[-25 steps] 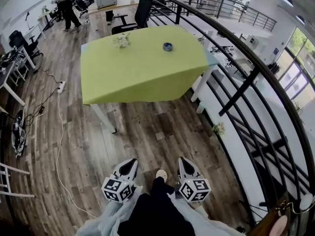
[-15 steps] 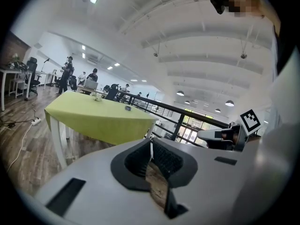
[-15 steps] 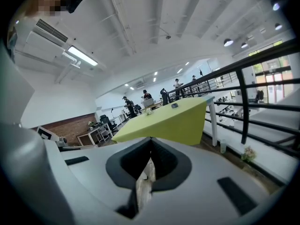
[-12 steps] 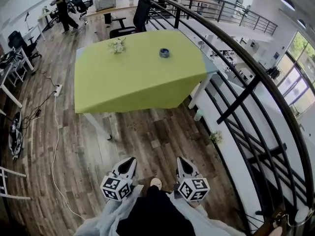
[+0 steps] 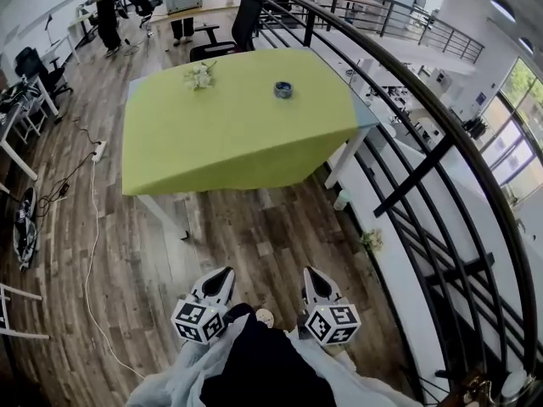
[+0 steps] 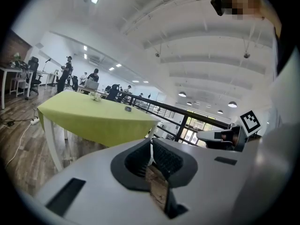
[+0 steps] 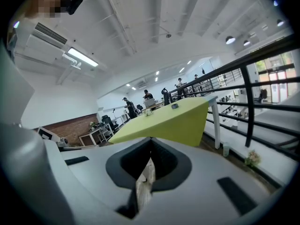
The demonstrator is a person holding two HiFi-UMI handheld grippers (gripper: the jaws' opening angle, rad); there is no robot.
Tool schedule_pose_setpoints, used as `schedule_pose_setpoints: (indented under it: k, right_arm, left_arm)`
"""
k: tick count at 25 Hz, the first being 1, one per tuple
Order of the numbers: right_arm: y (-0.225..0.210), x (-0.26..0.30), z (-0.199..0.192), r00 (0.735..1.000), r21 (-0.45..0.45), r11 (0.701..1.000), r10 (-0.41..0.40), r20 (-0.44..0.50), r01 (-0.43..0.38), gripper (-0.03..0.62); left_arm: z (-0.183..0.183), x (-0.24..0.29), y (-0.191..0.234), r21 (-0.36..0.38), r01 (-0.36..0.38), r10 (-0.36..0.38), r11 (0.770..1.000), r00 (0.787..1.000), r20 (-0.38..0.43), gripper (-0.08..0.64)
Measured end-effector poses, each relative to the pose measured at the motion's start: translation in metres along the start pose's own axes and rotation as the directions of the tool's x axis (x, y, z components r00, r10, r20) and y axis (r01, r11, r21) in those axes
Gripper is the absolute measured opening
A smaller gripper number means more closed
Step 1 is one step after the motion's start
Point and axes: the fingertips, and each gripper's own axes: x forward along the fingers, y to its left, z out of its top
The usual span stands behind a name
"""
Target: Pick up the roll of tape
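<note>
The roll of tape (image 5: 283,89), small and dark, lies on the green-covered table (image 5: 229,134) toward its far right side; it is also in the left gripper view as the tape (image 6: 128,109) and in the right gripper view as the tape (image 7: 175,106). My left gripper (image 5: 225,272) and right gripper (image 5: 309,271) are held low in front of my body, side by side, well short of the table's near edge. Both point toward the table. The left gripper's jaws (image 6: 151,143) are shut with nothing between them, and so are the right gripper's (image 7: 150,139).
A small bunch of flowers (image 5: 199,75) sits on the table's far left. A black curved railing (image 5: 407,91) runs along the right. An office chair (image 5: 242,15) stands behind the table. A white cable and power strip (image 5: 96,151) lie on the wooden floor at left. People (image 5: 103,15) stand far back.
The table has come nearer and sits a little larger in the head view. Both grippers have stayed shut, side by side in front of my body.
</note>
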Motion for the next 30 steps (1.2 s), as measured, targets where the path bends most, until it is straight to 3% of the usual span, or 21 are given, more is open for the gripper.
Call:
schedule_pose_setpoints:
  k: [15,23,30]
  right_arm:
    - [-0.018,0.01,0.012,0.999,0.003,0.999,-0.033,0.016,0.033,0.008]
    - [-0.029,0.037,0.025,1.0,0.012,1.0,-0.021,0.009,0.021,0.136]
    - [-0.043,0.075,0.052,1.0,0.018,1.0,-0.021,0.012,0.021,0.153]
  left_arm:
    - [0.023,0.015,0.01,0.032,-0.022,0.021,0.999,0.999,0.032,0.028]
    - [0.036,0.049,0.013,0.032,0.009,-0.01,0.999,0.999,0.032,0.028]
    - [0.059,0.09,0.031,0.042,0.008,-0.009,0.999,1.0,0.026,0.028]
